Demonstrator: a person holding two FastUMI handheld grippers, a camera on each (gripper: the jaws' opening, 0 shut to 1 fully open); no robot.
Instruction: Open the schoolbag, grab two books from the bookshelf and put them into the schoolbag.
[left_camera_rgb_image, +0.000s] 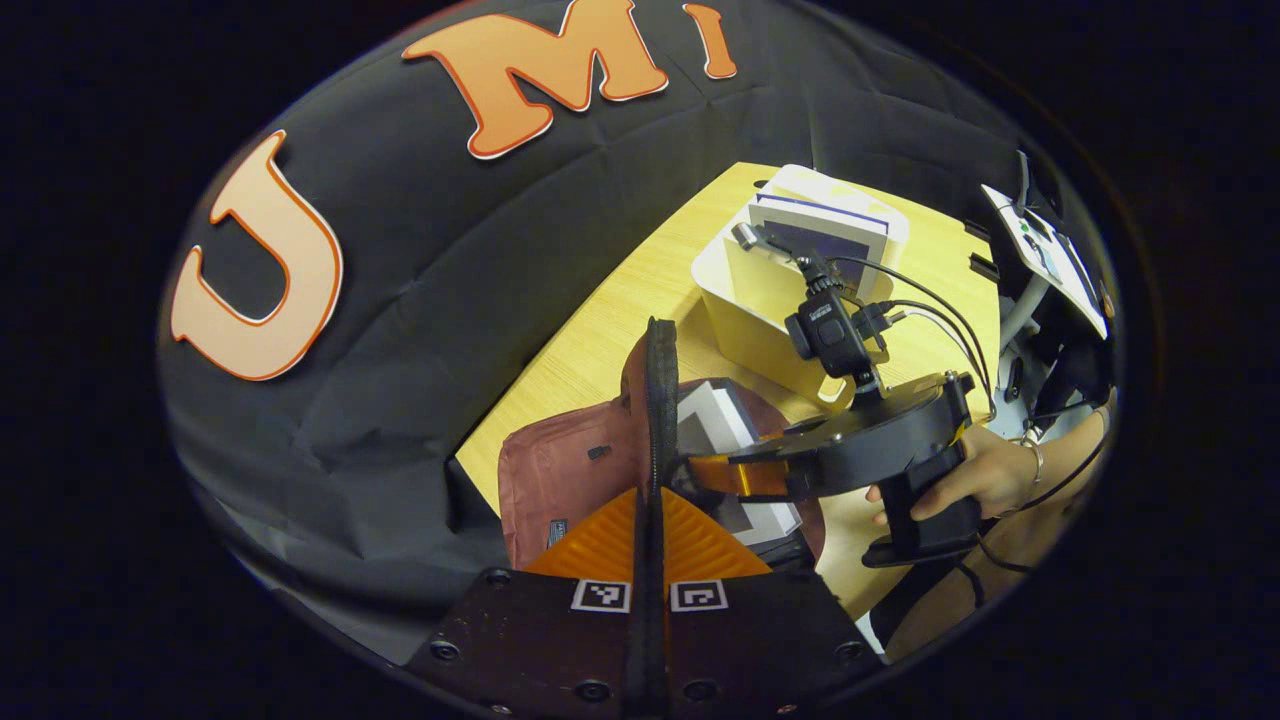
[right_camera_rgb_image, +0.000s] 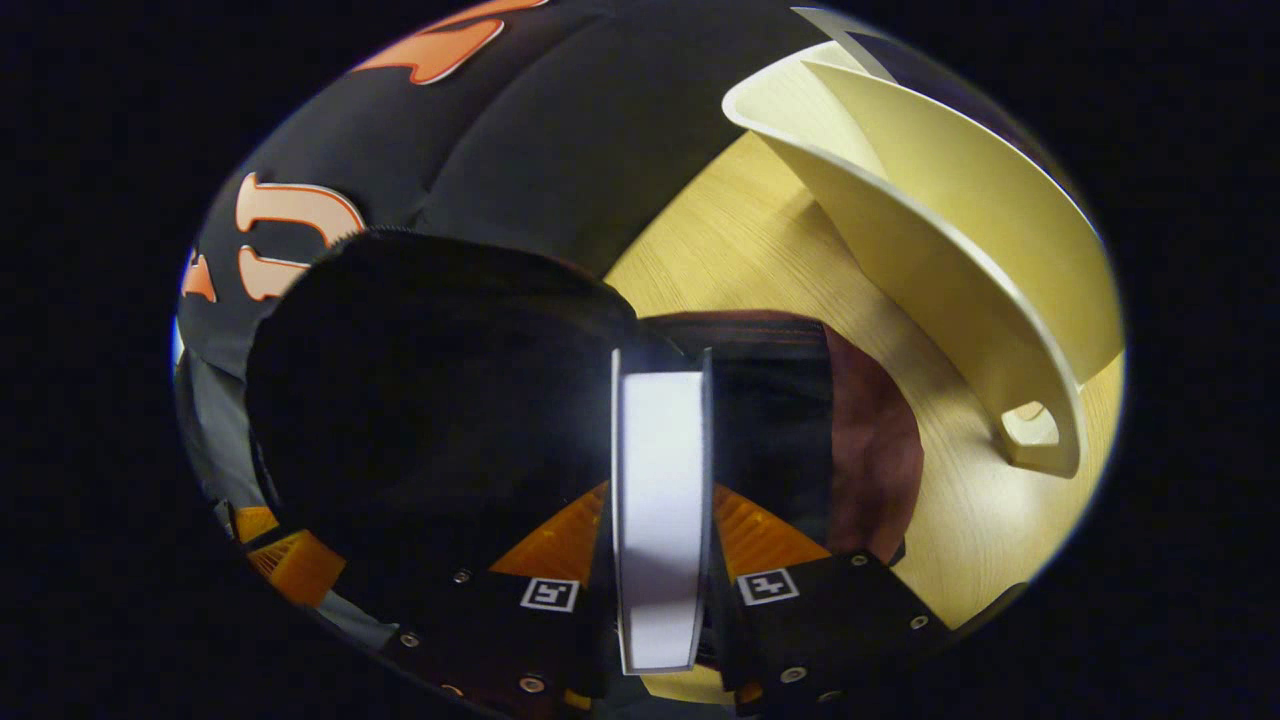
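Reddish-brown schoolbag (left_camera_rgb_image: 560, 480) lies on the wooden table (left_camera_rgb_image: 640, 290). Left gripper view: left gripper (left_camera_rgb_image: 648, 545) closed on the bag's black edge strip (left_camera_rgb_image: 658, 400), which runs up between both fingers, lifting the opening. Right gripper (left_camera_rgb_image: 720, 470), held by a hand (left_camera_rgb_image: 985, 475), reaches into the opening with a grey-and-white book (left_camera_rgb_image: 725, 430); its fingertips are hidden there. Behind, cream bookshelf (left_camera_rgb_image: 760, 300) with another book (left_camera_rgb_image: 825, 225) upright inside. Right gripper view: right gripper (right_camera_rgb_image: 660, 560) clamps the book's white page edge (right_camera_rgb_image: 660, 500) between both fingers. Bag interior is dark, contents unreadable; bookshelf (right_camera_rgb_image: 950, 260) stands close right, top cut off.
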